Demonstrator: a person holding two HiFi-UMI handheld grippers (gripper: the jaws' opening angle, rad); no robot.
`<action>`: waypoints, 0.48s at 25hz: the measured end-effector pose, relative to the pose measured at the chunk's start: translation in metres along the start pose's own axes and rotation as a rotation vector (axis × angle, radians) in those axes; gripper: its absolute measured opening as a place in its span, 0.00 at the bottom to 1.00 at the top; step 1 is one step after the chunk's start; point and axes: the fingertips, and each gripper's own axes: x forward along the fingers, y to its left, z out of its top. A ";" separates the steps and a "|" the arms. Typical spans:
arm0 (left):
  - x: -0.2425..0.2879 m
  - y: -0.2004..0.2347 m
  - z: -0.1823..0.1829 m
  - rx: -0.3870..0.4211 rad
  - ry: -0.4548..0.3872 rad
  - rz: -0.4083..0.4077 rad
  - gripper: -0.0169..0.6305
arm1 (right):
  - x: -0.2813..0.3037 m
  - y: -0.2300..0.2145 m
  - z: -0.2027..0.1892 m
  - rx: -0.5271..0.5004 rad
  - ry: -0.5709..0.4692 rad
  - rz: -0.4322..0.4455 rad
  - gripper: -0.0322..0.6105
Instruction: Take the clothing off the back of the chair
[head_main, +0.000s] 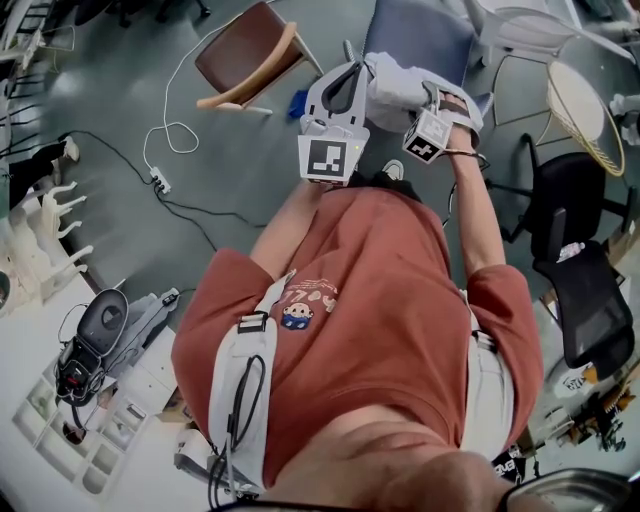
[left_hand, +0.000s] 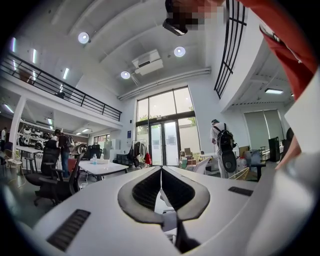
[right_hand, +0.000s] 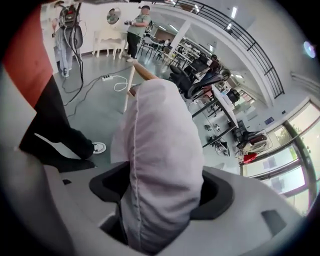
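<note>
The left tongs are being held level, pressed together; the right tongs are being held tilted downward, spread around pale clothing.

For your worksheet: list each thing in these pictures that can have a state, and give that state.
left gripper: shut, nothing between its jaws.
right gripper: open, jaws wide around the clothing.
clothing: bunched between the right gripper's jaws, not clamped.
brown chair: upright on the floor.

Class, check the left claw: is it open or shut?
Shut. In the left gripper view the left claw has its jaws together along one line, with nothing between them.
</note>
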 end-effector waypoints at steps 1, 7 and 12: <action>0.001 0.002 0.003 0.001 -0.013 0.003 0.05 | 0.001 -0.002 -0.001 -0.012 0.008 -0.023 0.60; 0.003 0.004 0.009 0.008 -0.071 0.005 0.05 | -0.008 -0.011 0.004 -0.049 -0.004 -0.076 0.41; 0.000 0.002 0.005 -0.015 -0.026 -0.006 0.05 | -0.017 -0.008 0.005 -0.035 -0.004 -0.038 0.32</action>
